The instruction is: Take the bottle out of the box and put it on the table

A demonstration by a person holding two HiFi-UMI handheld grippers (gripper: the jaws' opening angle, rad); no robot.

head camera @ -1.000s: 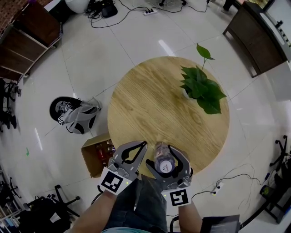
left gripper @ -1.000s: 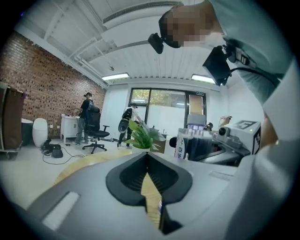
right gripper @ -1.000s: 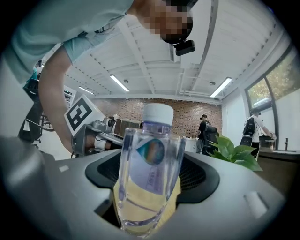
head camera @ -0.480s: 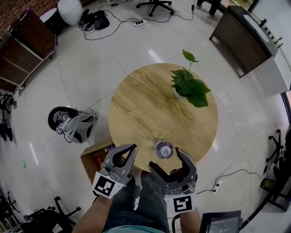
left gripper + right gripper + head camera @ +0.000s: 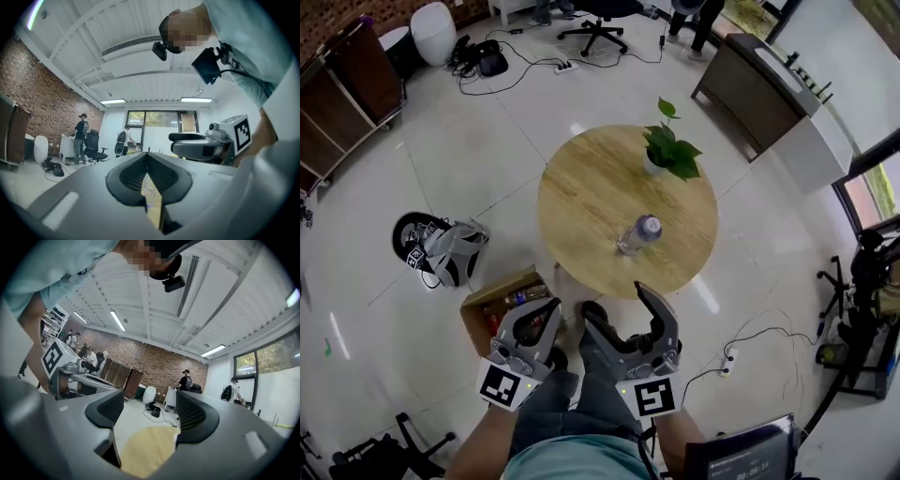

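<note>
The bottle (image 5: pixel 639 234) is standing on the round wooden surface (image 5: pixel 591 197), well apart from both grippers; its label is too small to read. The right gripper (image 5: pixel 147 413) is hovering spread and empty. The left gripper (image 5: pixel 150 178) is sitting pressed together. The box (image 5: pixel 502 309) is resting on the floor beside the surface.

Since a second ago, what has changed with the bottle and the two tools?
The right tool let go of the bottle, which now stands on the table; its jaws are apart and empty. Both tools drew back from the table toward the person. The left tool stays shut and empty; the plant and box have not moved.
</note>
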